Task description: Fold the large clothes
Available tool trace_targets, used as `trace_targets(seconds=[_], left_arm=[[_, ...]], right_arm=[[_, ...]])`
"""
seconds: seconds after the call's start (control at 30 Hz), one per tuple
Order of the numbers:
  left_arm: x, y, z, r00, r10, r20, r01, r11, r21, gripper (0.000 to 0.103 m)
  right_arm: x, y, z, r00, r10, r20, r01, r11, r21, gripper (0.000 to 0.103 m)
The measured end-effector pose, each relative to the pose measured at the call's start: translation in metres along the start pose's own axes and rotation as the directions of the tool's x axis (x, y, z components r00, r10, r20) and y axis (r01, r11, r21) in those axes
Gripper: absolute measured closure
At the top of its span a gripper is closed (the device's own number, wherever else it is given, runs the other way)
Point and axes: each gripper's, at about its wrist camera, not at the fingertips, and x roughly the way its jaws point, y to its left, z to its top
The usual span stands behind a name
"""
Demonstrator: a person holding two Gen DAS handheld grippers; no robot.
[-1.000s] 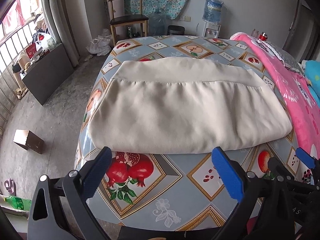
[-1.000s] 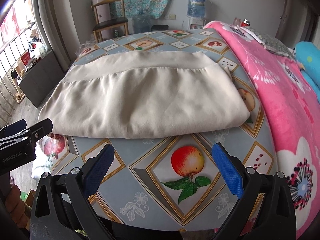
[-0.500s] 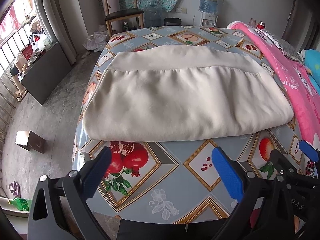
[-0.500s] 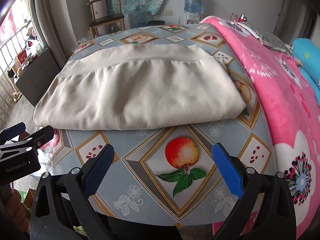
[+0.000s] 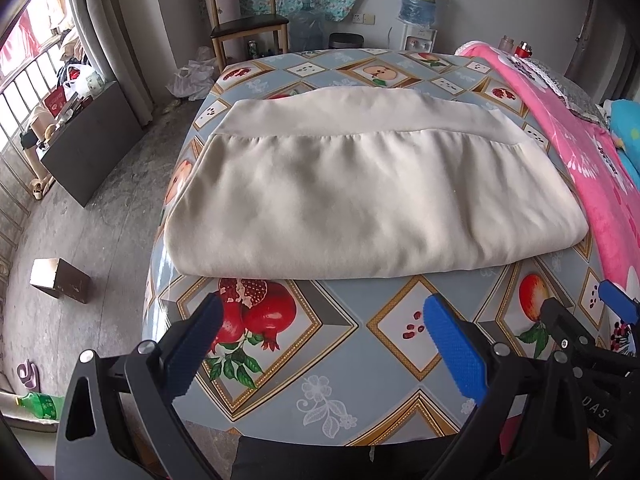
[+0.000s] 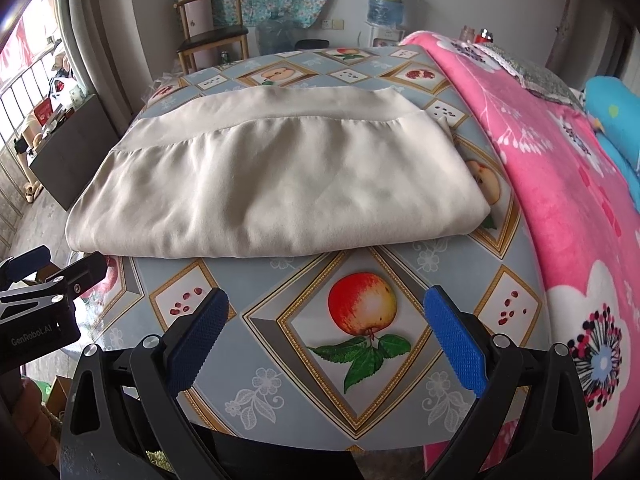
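A large cream garment [image 5: 360, 188] lies folded into a flat rectangle on the fruit-patterned tablecloth [image 5: 320, 360], its wide band along the far edge. It also shows in the right wrist view [image 6: 276, 184]. My left gripper [image 5: 320, 344] is open and empty, above the near table edge, short of the garment's near left fold. My right gripper [image 6: 324, 340] is open and empty over an apple print, short of the garment's near right fold. Each gripper shows at the edge of the other's view.
A pink flowered blanket [image 6: 560, 184] covers the right side, with a blue cushion [image 6: 612, 116] beyond. A wooden chair [image 5: 244, 24], water dispenser [image 5: 418, 4] and bin stand behind the table. A small box [image 5: 60, 280] and a green bottle [image 5: 40, 404] lie on the floor at left.
Both grippers have drawn back and up from the garment, so more tablecloth shows before them. The garment has not moved. Both jaws stay open.
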Motion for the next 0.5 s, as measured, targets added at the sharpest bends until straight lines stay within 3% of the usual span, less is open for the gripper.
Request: trace_targets(seconds=[0.5], left_arm=[[0.0024,0.0028,-0.0002,1.000,0.003,-0.004,-0.003,1.000,-0.006,0.004]], right_arm=[[0.0021,-0.0004,0.0001,1.000,-0.004,-0.006,0.004,1.000,-0.004,0.008]])
